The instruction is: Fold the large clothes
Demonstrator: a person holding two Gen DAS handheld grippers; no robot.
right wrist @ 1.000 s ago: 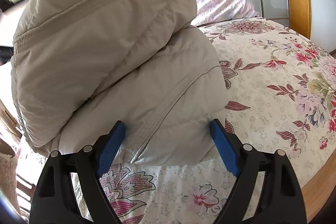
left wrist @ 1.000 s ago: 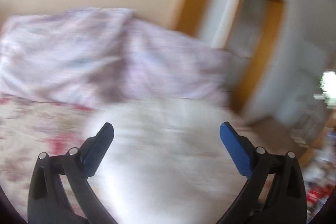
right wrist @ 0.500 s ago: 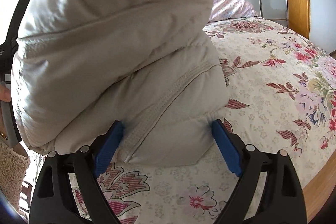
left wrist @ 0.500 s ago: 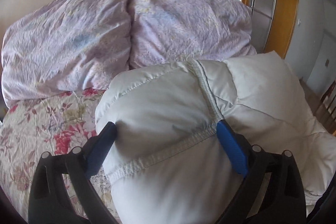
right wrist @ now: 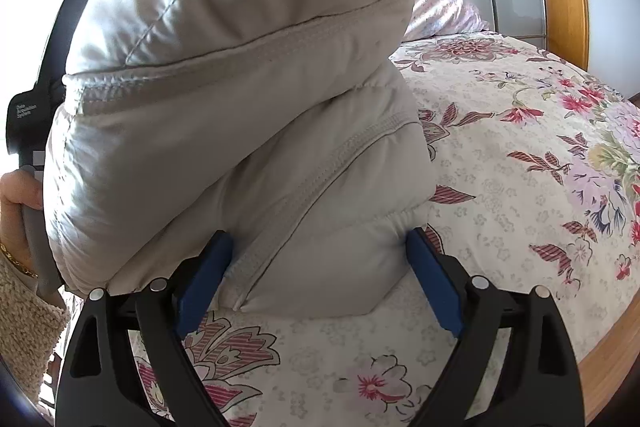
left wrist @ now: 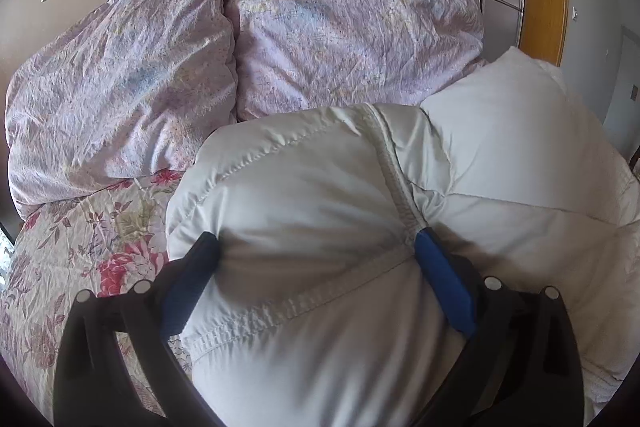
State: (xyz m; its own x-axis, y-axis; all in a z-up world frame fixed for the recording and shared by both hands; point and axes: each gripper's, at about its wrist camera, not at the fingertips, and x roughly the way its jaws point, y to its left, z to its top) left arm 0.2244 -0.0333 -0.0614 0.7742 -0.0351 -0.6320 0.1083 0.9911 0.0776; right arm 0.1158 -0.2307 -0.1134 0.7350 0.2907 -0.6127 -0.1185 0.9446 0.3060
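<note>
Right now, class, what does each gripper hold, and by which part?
Both hold the puffy jacket: the left gripper pinches the folded-over top layer across its stitched seam; the right gripper squeezes the bottom layer's near end.

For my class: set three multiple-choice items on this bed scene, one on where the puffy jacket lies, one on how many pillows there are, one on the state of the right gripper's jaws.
1. Where does the puffy jacket lie?
A. on the floral bedspread
B. on a chair
C. in a basket

2. How many lilac pillows stand at the head of the bed?
A. one
B. two
C. four

3. How do the jaws of the right gripper stand?
A. pinched shut on nothing
B. spread wide, jacket bulk between them
C. out of sight

Answers:
1 A, the jacket rests on the flowered cover in both views.
2 B, two pillows sit side by side in the left wrist view.
3 B, the blue pads flank a fold of the jacket.
</note>
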